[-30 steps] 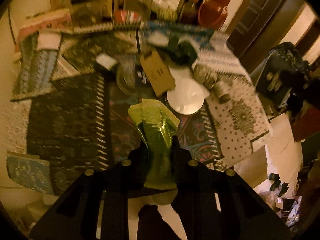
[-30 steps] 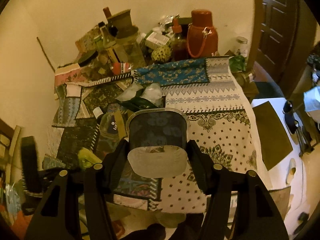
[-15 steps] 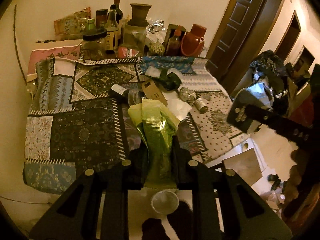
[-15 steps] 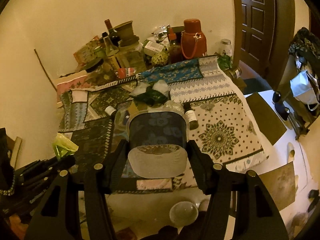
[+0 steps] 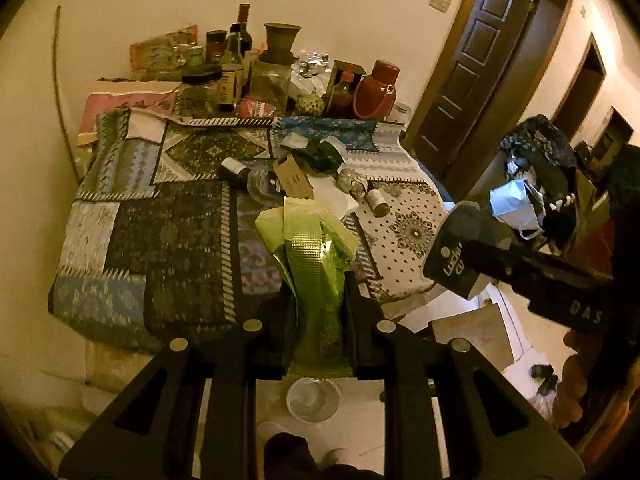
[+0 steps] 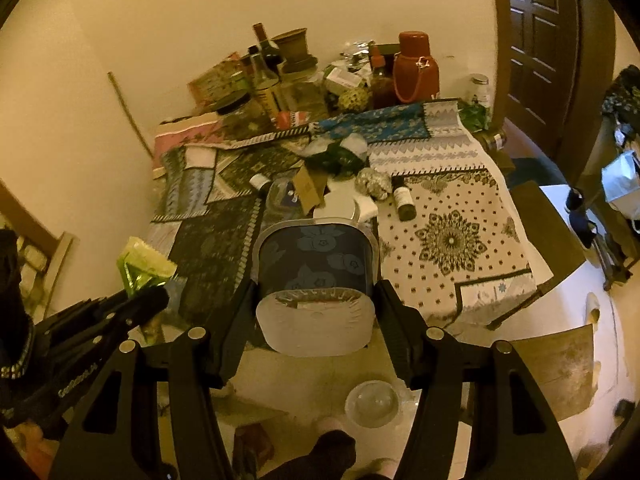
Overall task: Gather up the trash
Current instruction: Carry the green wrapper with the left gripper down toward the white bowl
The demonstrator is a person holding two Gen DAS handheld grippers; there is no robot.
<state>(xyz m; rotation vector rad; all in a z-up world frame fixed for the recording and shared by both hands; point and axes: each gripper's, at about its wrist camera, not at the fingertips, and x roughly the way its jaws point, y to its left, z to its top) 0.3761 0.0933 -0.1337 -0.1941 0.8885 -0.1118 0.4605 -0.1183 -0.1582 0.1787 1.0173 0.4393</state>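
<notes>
Trash partly gathered: left gripper [image 5: 318, 304] clamps a green wrapper [image 5: 310, 248], right gripper [image 6: 316, 300] grips a paper cup [image 6: 316, 276]; bottles and foil remain on the table [image 5: 168, 240].

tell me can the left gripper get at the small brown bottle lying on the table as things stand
Probably not yet. The left gripper is shut on a green wrapper, so its fingers are full, and the small brown bottle lies well beyond them on the table.

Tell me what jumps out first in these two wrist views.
The bright green wrapper stands out first, pinched in the left gripper. Next is the squashed paper cup with blue flowers, clamped in the right gripper. Behind both lies the patchwork tablecloth, with bottles and a red jug crowded at the wall.
</notes>
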